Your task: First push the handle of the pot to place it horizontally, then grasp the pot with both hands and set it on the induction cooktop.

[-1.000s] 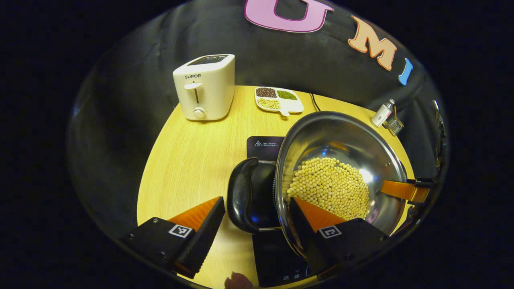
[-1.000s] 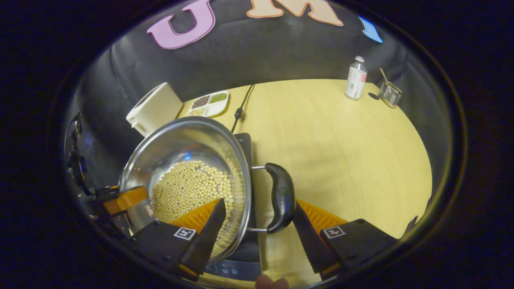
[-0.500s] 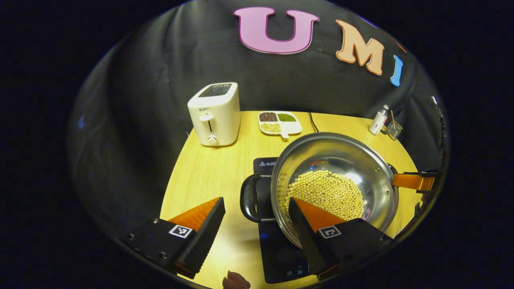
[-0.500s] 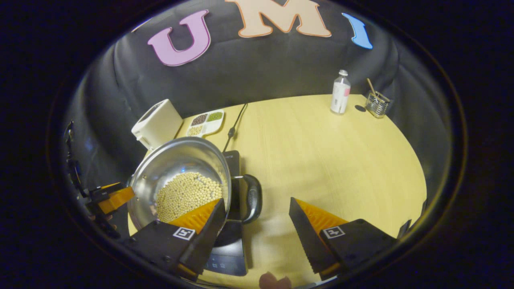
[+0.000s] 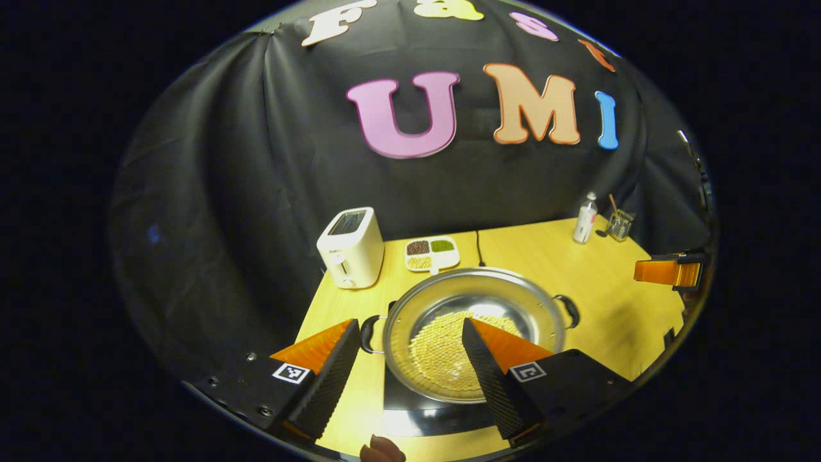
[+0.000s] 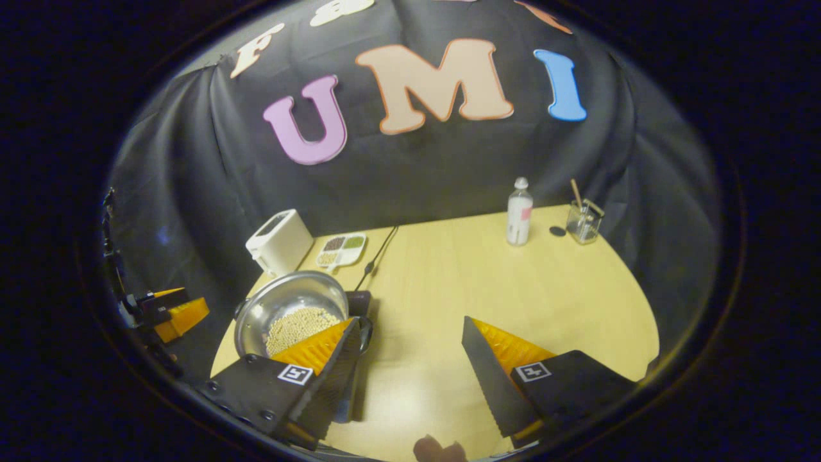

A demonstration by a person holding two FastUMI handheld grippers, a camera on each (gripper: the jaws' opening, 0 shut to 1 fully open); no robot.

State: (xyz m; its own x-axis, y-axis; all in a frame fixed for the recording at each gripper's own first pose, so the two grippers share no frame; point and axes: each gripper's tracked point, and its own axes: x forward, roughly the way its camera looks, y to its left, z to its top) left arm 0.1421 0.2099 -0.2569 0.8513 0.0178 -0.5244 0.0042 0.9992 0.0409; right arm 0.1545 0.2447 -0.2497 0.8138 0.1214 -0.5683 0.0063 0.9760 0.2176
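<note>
The pot (image 5: 474,301) is polished metal, mirror-bright inside, with glossy dark handles (image 5: 367,333) (plastic, by the look). The induction cooktop (image 5: 436,420) has a smooth, reflective glassy top. The bench (image 6: 500,301) is pale matt wood-grain. The toaster (image 5: 351,247) is smooth satin plastic; the bottle (image 6: 519,213) translucent plastic.

In the right gripper view, bare tabletop (image 6: 487,289) runs wide from the centre toward 3 o'clock. Obstacles: pot (image 6: 292,311) on cooktop (image 6: 359,301) at 8 o'clock, toaster (image 6: 280,242) and tray (image 6: 341,249) behind, bottle (image 6: 519,212) and jar (image 6: 584,221) at 1 o'clock.
</note>
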